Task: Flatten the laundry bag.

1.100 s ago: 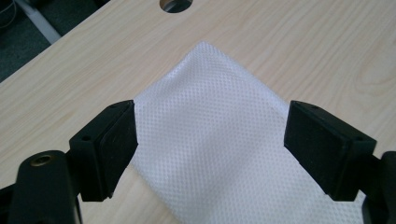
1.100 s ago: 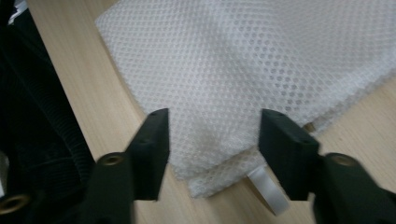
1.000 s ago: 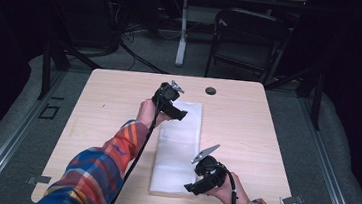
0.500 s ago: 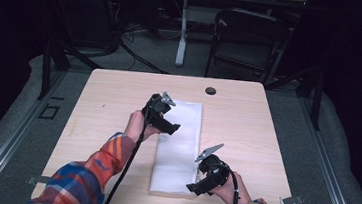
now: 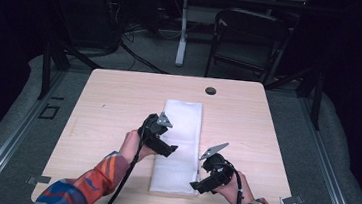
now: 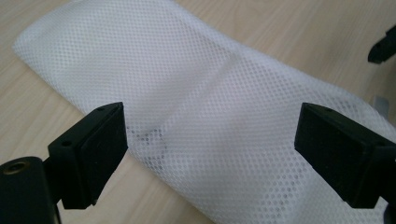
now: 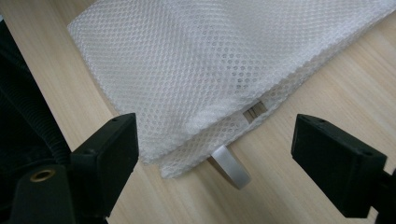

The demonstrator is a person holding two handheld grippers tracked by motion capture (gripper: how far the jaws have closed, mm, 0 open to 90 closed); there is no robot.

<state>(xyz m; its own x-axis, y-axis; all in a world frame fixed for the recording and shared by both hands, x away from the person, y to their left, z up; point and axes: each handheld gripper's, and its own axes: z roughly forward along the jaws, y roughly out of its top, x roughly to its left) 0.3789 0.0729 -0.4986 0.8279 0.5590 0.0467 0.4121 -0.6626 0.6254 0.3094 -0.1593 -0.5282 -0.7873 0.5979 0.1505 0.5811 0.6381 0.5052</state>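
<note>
- A white mesh bag (image 5: 180,144) lies flat along the middle of the worktop (image 5: 108,105), its long side running near to far.
- The left tongs (image 5: 170,148) sit at the bag's left edge, about halfway along it. In the left gripper view the left tongs (image 6: 210,154) are spread wide, with the mesh between the jaws and nothing pinched.
- The right tongs (image 5: 196,185) are at the bag's near right corner. In the right gripper view the right tongs (image 7: 215,158) are also spread wide, and the bag's corner lies between the jaws, ungripped.
- A small silver tab (image 7: 229,169) sticks out from under that corner onto the wood.
- A dark round hole (image 5: 210,91) marks the worktop's far side, well apart from the bag.
</note>
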